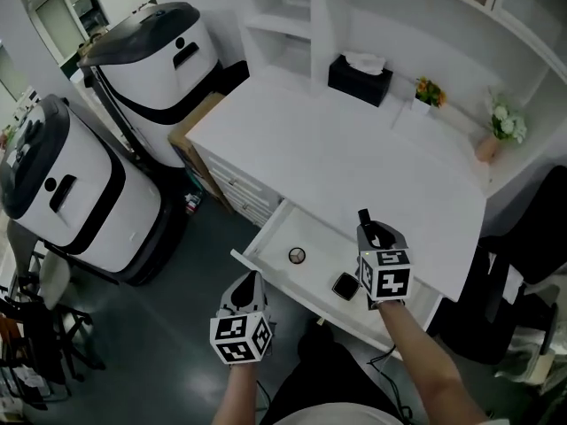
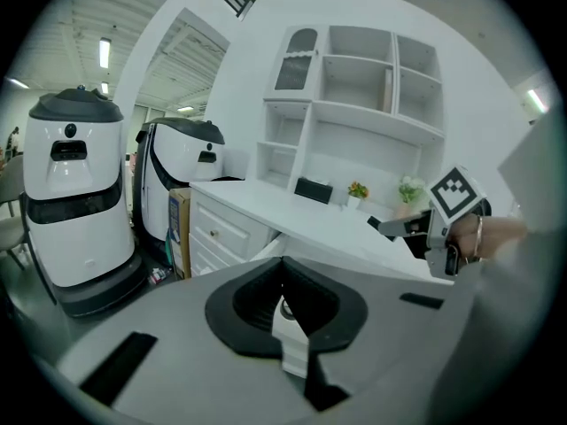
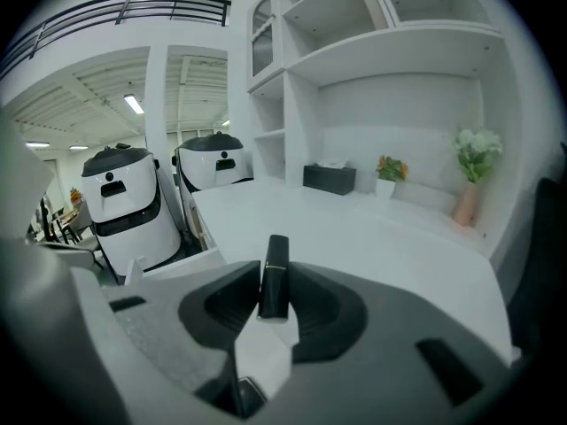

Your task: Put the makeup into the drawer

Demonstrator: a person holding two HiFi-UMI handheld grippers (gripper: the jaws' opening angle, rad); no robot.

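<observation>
Here our right tongs (image 1: 369,230) are clamped on a black lipstick tube (image 3: 274,277), which sticks up between them above the open drawer (image 1: 266,242) of the white bench (image 1: 354,158). Inside the drawer lie a round compact (image 1: 297,255) and a dark square case (image 1: 345,285), near each other but apart. Our left tongs (image 1: 252,282) are pressed together with nothing between them, just outside the drawer's front edge.

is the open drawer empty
No, the head view shows a small round case and a dark square compact lying inside the drawer.
</observation>
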